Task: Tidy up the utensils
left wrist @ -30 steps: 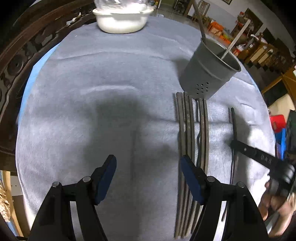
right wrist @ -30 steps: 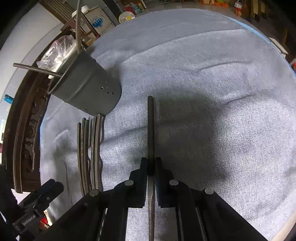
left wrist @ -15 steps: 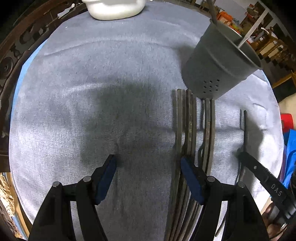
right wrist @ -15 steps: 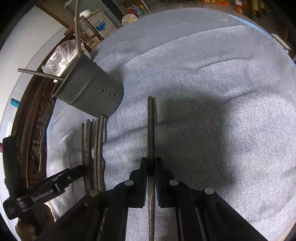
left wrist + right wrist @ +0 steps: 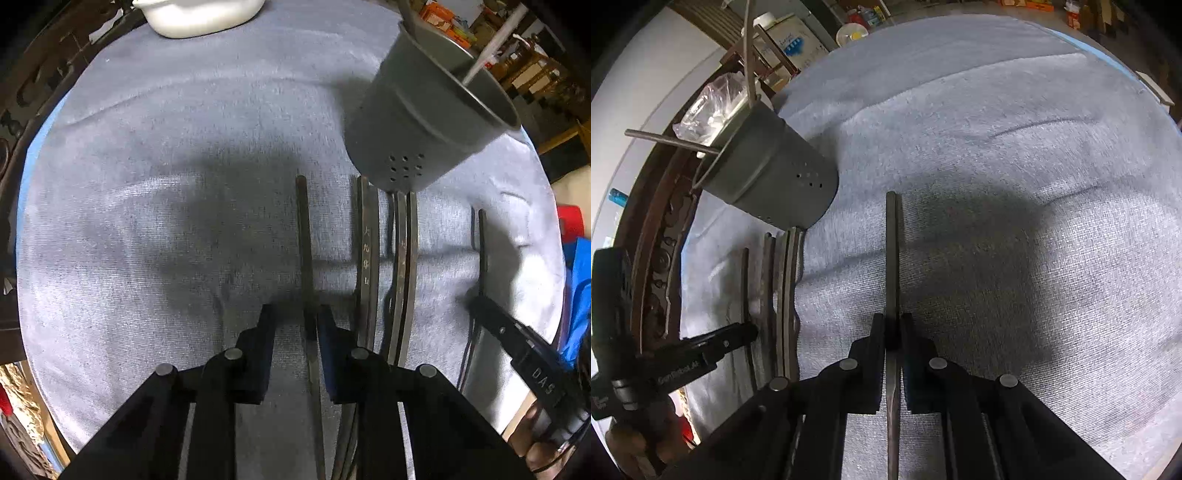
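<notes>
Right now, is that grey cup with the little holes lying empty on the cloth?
No. The grey cup already has utensils in it: a dark stick and a thin pale one poke out of its mouth in the right wrist view.

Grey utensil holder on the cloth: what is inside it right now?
Two thin sticks lean out of the grey utensil holder: a dark stick and a pale stick. Its wall hides their lower ends and anything else inside.

Lower end of chopstick [image 5: 305,258] in my left gripper [image 5: 295,325] runs off bottom edge. Whether both pads touch it, can't tell. White bowl [image 5: 199,18] cut by top edge. Holder [image 5: 424,122] contents mostly out of frame. Engraved characters on loose chopsticks [image 5: 367,258] too small to read.
</notes>
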### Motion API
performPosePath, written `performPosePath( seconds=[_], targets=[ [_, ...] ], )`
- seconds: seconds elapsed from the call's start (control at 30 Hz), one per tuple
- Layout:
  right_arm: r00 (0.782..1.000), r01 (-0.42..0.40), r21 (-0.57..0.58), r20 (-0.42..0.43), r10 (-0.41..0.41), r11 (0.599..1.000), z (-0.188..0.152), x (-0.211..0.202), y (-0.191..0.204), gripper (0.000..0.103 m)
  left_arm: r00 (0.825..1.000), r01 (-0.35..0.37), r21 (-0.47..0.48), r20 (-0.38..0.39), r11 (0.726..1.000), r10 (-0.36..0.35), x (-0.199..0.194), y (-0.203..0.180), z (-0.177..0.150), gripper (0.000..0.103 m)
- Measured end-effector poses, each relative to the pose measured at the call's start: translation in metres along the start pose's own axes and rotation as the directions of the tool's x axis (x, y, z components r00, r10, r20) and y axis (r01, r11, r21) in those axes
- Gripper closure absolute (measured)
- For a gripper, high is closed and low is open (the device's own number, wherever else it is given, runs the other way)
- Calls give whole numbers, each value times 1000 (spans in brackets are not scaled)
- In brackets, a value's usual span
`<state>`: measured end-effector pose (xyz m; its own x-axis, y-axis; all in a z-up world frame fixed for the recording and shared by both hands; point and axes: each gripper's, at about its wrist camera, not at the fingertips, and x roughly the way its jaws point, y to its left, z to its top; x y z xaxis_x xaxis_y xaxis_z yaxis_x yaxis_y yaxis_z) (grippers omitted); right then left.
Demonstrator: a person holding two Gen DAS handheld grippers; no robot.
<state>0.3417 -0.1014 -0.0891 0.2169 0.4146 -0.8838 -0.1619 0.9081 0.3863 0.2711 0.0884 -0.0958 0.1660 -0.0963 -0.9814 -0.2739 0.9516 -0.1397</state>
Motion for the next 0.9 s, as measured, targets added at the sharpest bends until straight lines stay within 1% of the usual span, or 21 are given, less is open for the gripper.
performPosePath(
  seconds=[0.1,0.13,0.17,0.2,0.23,0.3,0.4,0.43,0.5,0.57,0.67,0.77,0.8,0.9],
  targets=[
    [1000,18,-23,-13,-19,1000,3,1,5,93,1000,15,-14,-10,1000,-15,0,4,8,81],
    [1000,24,-31,-16,-24,999,3,1,6,93,1000,13,-7,-11,1000,-13,0,4,10,81],
    [999,27,-35,-19,-28,999,4,2,7,93,1000,5,0,-11,1000,-5,0,4,12,84],
    [999,28,-38,-21,-29,999,4,2,8,93,1000,-2,14,-9,1000,2,0,5,13,94],
    [999,28,-42,-24,-29,999,5,2,8,93,1000,-1,21,-14,1000,1,1,7,13,96],
    [999,33,-56,-35,-35,998,6,1,10,93,999,11,44,-34,999,-9,1,13,15,97],
    [997,51,-83,-58,-56,995,8,1,14,93,998,-35,101,-44,994,39,-3,26,13,97],
    [996,56,-92,-68,-62,994,8,2,15,93,997,-52,139,-57,989,60,-2,27,13,96],
    [993,65,-107,-96,-75,992,12,6,18,93,993,-64,206,-83,977,82,0,26,14,95],
    [990,61,-91,-122,-72,994,18,9,18,93,989,-82,243,-102,966,110,3,24,17,94],
    [976,78,-119,-193,-101,990,28,15,24,92,984,-105,277,-109,955,140,5,18,20,93],
    [957,93,-145,-259,-128,985,39,21,30,92,981,-97,271,-136,958,138,6,13,26,93],
    [952,92,-144,-278,-129,985,42,24,31,92,980,-94,266,-144,959,136,1,2,24,93],
    [935,94,-159,-326,-142,983,53,31,34,92,978,-81,258,-164,963,126,1,3,31,93]
  ],
)
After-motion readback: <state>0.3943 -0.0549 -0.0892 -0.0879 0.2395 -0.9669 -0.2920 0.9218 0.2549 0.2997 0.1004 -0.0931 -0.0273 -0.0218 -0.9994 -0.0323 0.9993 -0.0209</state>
